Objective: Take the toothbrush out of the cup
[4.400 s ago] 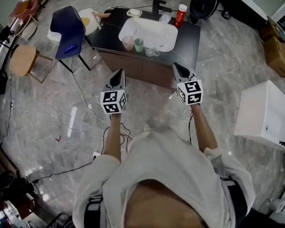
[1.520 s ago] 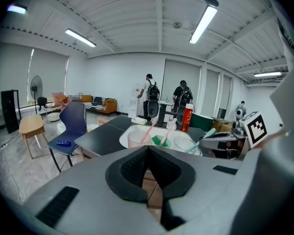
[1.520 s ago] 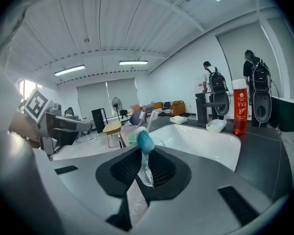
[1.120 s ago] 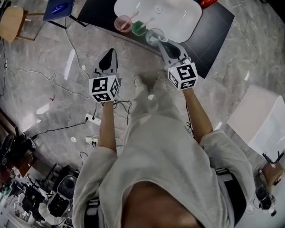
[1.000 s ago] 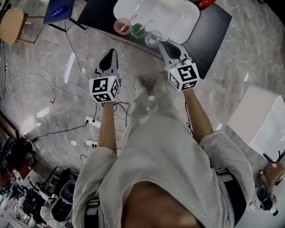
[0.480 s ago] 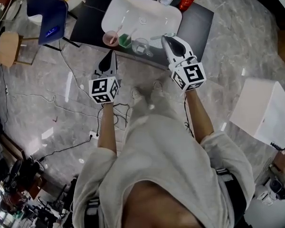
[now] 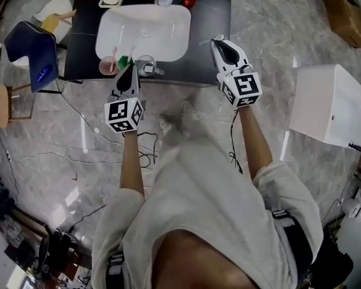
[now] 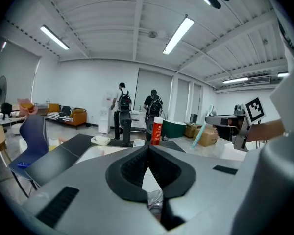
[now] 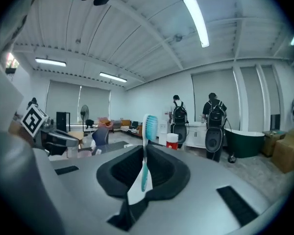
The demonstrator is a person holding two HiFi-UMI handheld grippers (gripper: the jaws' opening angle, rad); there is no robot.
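Three cups [image 7: 106, 67] stand; right gripper [image 7: 218, 42] clamps one toothbrush [image 9: 145, 170], left gripper [image 7: 132, 65] closed empty.

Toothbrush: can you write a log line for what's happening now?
right gripper: shut on toothbrush, bristles up | left gripper: shut, empty | clear cup: on counter

Worn, upper: my loose pale grey sweatshirt [image 7: 198, 191], sleeves ending near the elbows. Worn, waist: dark band [image 7: 116, 264] with white bars at each hip. Left tool [image 7: 132, 66]: pale grey shell, black ribbed pads [image 8: 130, 168], rear cube [image 7: 124, 114] bearing black-and-white square markers. Right tool [image 7: 216, 40]: same shell, same pads, matching marker cube [image 7: 240, 89].
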